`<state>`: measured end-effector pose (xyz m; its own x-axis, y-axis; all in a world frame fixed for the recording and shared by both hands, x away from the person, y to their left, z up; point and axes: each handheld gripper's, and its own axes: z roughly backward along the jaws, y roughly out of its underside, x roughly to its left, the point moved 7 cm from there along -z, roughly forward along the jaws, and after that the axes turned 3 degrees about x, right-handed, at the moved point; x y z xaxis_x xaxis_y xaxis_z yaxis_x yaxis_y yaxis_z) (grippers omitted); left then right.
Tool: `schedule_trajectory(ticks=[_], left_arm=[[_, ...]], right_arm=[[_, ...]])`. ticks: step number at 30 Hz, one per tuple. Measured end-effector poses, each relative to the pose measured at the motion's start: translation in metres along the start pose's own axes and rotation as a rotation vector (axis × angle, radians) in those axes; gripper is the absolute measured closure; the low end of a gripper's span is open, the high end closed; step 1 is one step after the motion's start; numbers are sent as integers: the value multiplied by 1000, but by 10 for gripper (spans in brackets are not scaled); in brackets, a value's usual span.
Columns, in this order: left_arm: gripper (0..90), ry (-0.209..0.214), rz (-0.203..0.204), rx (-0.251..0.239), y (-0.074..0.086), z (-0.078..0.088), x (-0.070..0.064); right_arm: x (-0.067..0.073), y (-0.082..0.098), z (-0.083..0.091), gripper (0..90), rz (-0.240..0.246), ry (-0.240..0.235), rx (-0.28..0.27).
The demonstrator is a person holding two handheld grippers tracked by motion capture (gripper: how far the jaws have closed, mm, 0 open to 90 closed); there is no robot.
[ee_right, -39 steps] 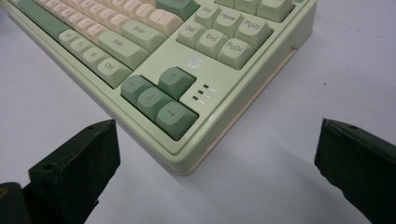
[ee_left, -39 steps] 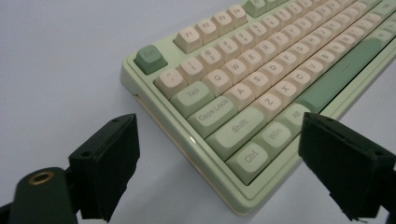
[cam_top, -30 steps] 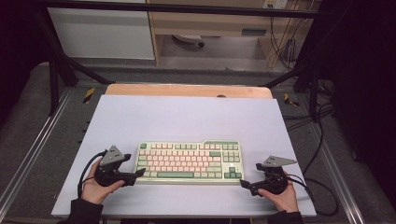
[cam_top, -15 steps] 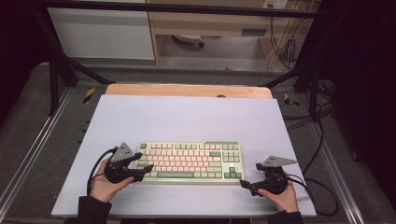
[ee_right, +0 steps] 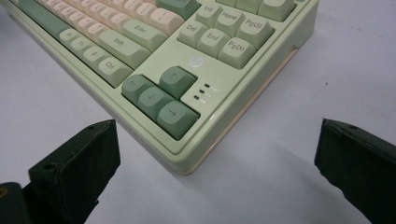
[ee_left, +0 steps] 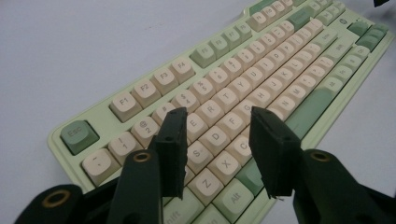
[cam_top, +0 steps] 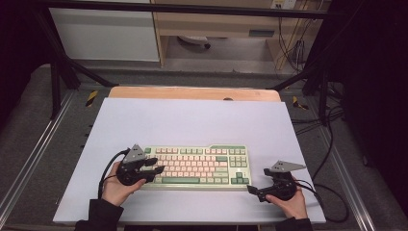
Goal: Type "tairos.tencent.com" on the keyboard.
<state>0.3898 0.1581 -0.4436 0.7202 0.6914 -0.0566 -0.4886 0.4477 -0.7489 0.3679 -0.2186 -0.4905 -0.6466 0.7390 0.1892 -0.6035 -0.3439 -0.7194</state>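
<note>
**Left claw narrows over the keys**

A green and cream keyboard [cam_top: 197,166] lies flat at the near middle of the white tabletop [cam_top: 192,120]. The left claw [cam_top: 156,166] hovers above its left end, over the letter keys; its jaws have just been closing and stand part open, with nothing gripped between them, probably narrowing to press or pick a key. The right claw [cam_top: 251,190] waits wide open, empty, just off the keyboard's near right corner, likely ready to steady it.
</note>
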Motion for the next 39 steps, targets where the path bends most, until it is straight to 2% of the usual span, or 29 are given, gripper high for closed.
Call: schedule_trajectory(ticks=[17, 28, 39], left_arm=[[799, 11, -37, 30, -17, -22, -15], [896, 18, -22, 45, -22, -37, -17], [899, 4, -31, 62, -24, -53, -19]], right_arm=[[0, 0, 0, 7, 7, 0, -2], [0, 0, 0, 7, 0, -2, -2], [0, 0, 0, 7, 1, -3, -1]])
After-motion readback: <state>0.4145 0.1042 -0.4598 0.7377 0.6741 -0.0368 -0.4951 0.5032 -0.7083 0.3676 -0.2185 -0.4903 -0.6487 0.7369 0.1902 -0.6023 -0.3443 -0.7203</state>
